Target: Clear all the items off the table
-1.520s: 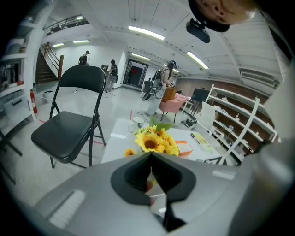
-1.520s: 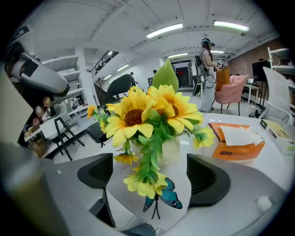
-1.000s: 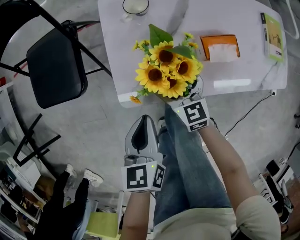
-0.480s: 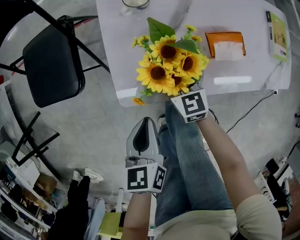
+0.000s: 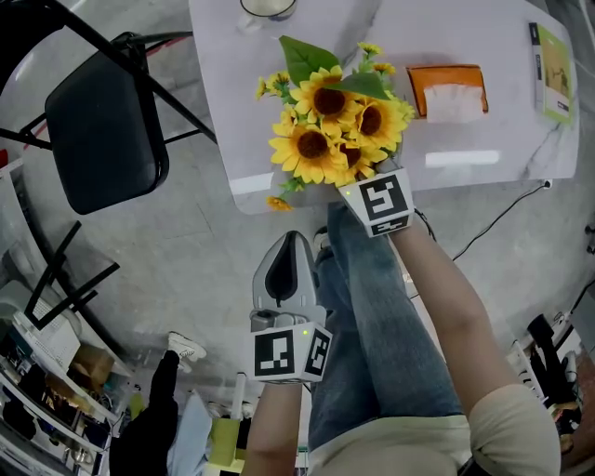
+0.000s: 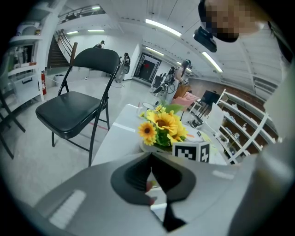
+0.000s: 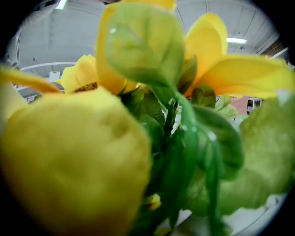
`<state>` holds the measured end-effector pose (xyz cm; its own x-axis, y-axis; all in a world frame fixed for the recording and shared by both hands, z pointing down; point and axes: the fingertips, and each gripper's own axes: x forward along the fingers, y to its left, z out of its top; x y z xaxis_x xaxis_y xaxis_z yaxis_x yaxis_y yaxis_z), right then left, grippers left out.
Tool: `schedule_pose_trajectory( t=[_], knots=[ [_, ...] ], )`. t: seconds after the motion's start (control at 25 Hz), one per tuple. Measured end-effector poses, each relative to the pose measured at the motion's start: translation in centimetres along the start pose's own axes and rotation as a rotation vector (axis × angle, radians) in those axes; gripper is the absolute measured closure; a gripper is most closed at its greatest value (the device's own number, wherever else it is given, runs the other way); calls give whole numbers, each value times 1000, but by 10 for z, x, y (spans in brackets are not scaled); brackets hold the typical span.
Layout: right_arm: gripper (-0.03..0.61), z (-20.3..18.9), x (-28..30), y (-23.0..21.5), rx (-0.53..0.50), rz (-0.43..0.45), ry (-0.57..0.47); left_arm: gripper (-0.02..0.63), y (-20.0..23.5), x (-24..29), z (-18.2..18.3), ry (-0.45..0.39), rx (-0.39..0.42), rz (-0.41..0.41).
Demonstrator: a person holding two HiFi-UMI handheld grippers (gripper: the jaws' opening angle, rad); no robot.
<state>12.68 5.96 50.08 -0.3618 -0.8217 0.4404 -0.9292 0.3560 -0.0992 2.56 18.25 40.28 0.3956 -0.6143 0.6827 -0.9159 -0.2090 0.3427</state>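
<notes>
Right gripper (image 5: 376, 191) has edged further into the sunflower bouquet (image 5: 330, 125) at the table's (image 5: 483, 163) near edge; I can't tell its jaws. Left gripper (image 5: 290, 240) clenched, empty, off-table. Cup (image 5: 268, 7), tissue pack (image 5: 449, 91), booklet (image 5: 551, 70) uncleared.

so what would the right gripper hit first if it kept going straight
The sunflower bouquet, almost certainly: the right gripper points into it from the table's near edge, and its own view shows only petals and leaves close up. Whether they already touch is unclear.
</notes>
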Motion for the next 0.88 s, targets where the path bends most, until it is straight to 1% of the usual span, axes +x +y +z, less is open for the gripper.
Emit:
schedule_pose_trajectory(
  t=[0.4,0.6,0.88],
  knots=[
    [-14,1,3,-2,4,1,36,604,6,8,9,5,4,18],
    [-13,5,4,-5,13,1,51,604,12,13,15,-1,-6,37],
    [-12,16,6,-18,9,6,80,604,13,27,32,-4,-2,65]
  ],
)
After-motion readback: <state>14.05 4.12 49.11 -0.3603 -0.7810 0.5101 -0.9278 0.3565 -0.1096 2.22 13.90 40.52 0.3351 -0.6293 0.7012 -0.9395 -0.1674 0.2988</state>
